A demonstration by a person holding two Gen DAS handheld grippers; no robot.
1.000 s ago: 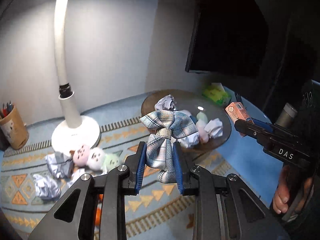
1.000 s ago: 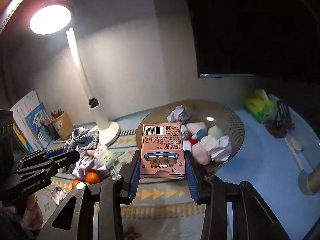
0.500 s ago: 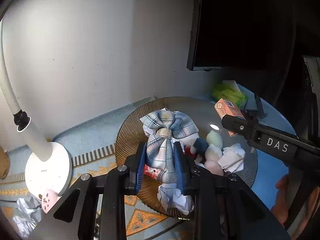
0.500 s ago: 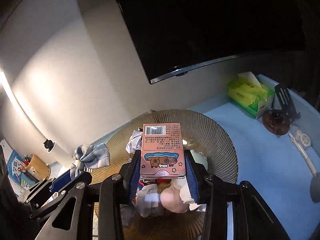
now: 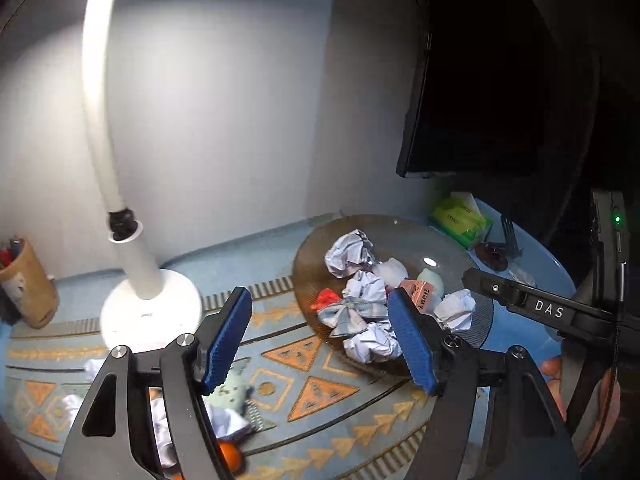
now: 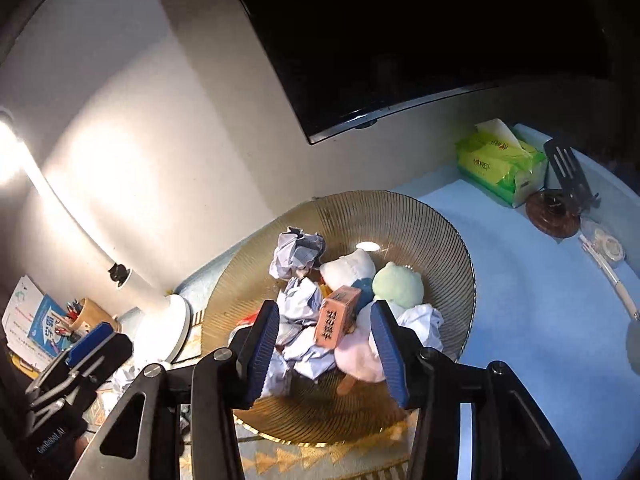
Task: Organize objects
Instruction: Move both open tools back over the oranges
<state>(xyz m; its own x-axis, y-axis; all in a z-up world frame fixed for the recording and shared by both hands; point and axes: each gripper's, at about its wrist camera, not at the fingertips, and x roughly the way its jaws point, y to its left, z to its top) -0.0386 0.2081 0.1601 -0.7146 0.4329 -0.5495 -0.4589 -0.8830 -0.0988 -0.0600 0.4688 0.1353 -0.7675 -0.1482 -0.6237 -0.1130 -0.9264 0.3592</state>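
Observation:
A ribbed amber glass plate [image 6: 400,216] [image 5: 316,264] holds crumpled paper balls [image 6: 298,252], plush toys [image 6: 398,282], a plaid bow [image 5: 350,314] and a pink carton [image 6: 336,316] [image 5: 418,292]. My left gripper [image 5: 320,344] is open and empty, just left of and above the plate. My right gripper [image 6: 324,348] is open and empty above the plate, with the pink carton lying on the pile between its fingers.
A white lamp base [image 5: 150,312] stands left of the plate on a patterned mat [image 5: 312,396]. Paper balls [image 5: 228,420], a green plush and an orange [image 5: 230,454] lie on the mat. A tissue pack [image 6: 500,164], spatula [image 6: 566,168] and pen cup [image 5: 24,284] stand around. A dark monitor [image 6: 400,40] hangs behind.
Both grippers have opened. The plaid bow has dropped from the left gripper and the pink carton from the right gripper onto the pile in the plate. The left gripper has pulled back left.

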